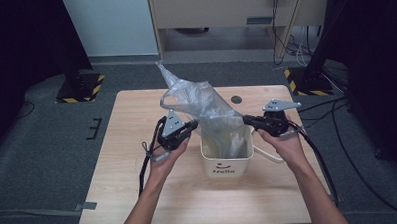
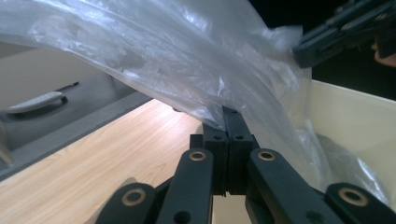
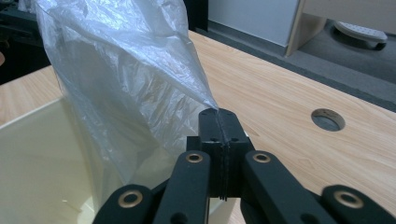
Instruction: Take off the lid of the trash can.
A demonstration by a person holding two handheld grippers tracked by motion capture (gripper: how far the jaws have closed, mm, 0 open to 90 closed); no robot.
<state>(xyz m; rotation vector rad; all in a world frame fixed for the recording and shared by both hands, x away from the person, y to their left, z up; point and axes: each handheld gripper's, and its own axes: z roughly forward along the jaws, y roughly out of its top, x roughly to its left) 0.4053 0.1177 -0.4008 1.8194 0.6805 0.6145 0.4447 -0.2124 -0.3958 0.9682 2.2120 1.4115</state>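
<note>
Standing near the middle of the wooden worktop (image 1: 139,194) is a cream bin (image 1: 227,166) with dark lettering on its front wall, and a clear plastic bag (image 1: 206,104) is seen partly lowered into it. The upper part of the bag rises above the rim and tapers toward the far left, while its lower part is gathered inside the bin.

The left gripper (image 1: 191,125) is held at the bin's left side, level with the rim. In the left gripper view, its fingers (image 2: 215,140) are pressed together with the film pinched between their tips, and the bag is draped up and over them. The inner wall of the bin is visible at the right of that view.

The right gripper (image 1: 247,120) is held at the bin's right side. In the right gripper view, its fingers (image 3: 229,135) are closed on a corner of the bag, which is stretched away from the tips toward the bin opening at the lower left.

A round hole (image 1: 236,99) is set in the worktop just beyond the bin. Each gripper is gripped by a hand, and cables are trailed from both toward the near edge.
</note>
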